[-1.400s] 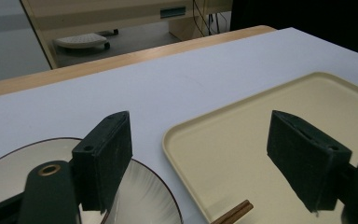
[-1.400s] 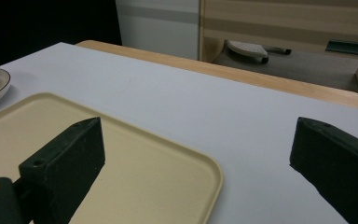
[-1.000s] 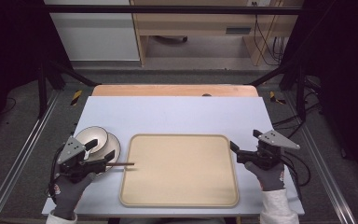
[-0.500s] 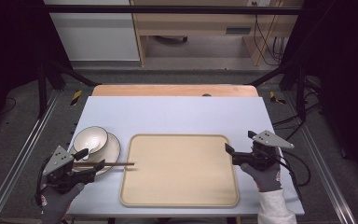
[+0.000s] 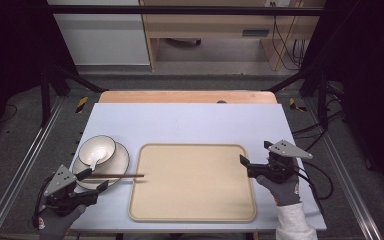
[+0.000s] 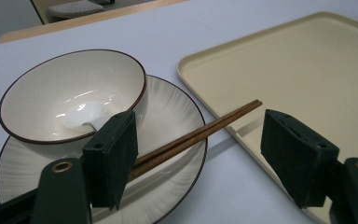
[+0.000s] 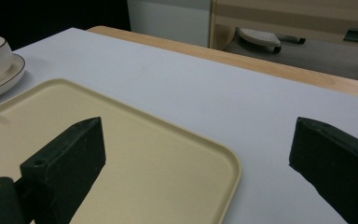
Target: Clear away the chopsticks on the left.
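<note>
chopsticks point(image 5: 114, 176) are lying across the plate point(image 5: 120, 161), with their tips poking over the left rim of the tan tray point(image 5: 195, 216). in the left gripper view the chopsticks point(image 6: 200, 133) are running behind one of my left jaws, and the other jaw is standing far off over the tray's edge point(image 6: 223, 123), so nothing is being squeezed. i cannot tell if that near jaw is touching the sticks.

my left gripper point(image 5: 91, 181) is sitting lower and more to the left than a second ago, when it was up over the plate and right beside the bowl point(image 5: 96, 150). now it is hanging at the near left corner of the table point(image 5: 190, 120), just beside the plate's near rim. its jaws are standing wide apart, though they have just been closing a little. the chopsticks are lying in the same spot as before, and the bowl with the white spoon point(image 6: 81, 115) in it is sitting on the plate as before.

my right gripper point(image 5: 245, 166) is hovering at the tray's right edge, about where it was, with its jaws apart and holding nothing.
</note>
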A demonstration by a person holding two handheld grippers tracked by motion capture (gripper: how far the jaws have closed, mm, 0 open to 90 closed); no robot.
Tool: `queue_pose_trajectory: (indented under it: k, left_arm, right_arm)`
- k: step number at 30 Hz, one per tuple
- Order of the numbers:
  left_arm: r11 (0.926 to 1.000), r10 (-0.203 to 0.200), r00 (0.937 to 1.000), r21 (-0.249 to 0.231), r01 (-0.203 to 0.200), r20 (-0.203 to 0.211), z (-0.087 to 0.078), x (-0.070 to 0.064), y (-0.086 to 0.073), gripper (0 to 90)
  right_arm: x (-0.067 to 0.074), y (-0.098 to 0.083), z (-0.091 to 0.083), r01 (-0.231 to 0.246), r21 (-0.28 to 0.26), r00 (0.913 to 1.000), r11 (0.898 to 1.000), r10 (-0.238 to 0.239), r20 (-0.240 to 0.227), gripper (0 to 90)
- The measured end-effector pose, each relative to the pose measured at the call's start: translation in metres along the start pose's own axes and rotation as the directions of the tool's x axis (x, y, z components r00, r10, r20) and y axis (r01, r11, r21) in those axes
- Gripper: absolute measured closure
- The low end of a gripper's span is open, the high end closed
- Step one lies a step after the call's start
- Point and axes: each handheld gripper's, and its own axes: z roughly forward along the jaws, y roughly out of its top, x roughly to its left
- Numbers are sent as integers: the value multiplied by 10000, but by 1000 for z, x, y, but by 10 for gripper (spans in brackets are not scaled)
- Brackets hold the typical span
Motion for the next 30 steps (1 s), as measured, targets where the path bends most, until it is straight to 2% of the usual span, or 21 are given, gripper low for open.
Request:
queue_pose_trajectory:
  k: [3,5,8,10,17,21,26,30]
  left_arm:
    - [9999,40,9999,121,-38,-166,-3,1,-3,279]
    - [9999,-89,9996,138,93,-255,-4,4,-5,283]
    - [9990,-81,9986,429,104,-530,-4,9,-10,284]
    - [9989,-83,9984,447,107,-553,-3,11,-10,287]
    - [9937,130,9949,1117,-17,-1005,16,23,-21,331]
    - [9921,224,9940,1248,-89,-1072,22,29,-25,366]
    - [9893,497,9917,1424,-325,-1188,27,30,-26,403]
    - [9878,561,9901,1516,-363,-1284,30,31,-27,420]
  right_arm:
    - [0,0,0,6,21,10000,10000,-6,17,36]
    - [0,0,1,0,35,10000,10000,0,3,36]
    - [0,0,1,-19,61,10000,10000,19,2,36]
    - [1,0,1,-33,60,10000,10000,33,2,36]
    - [1,-1,3,-11,142,10000,9999,11,-12,37]
    - [1,-1,4,-37,160,10000,9999,37,-23,38]
    - [1,-1,4,-42,176,10000,9998,43,-29,39]
    - [1,-1,4,-39,154,10000,9999,39,-22,39]
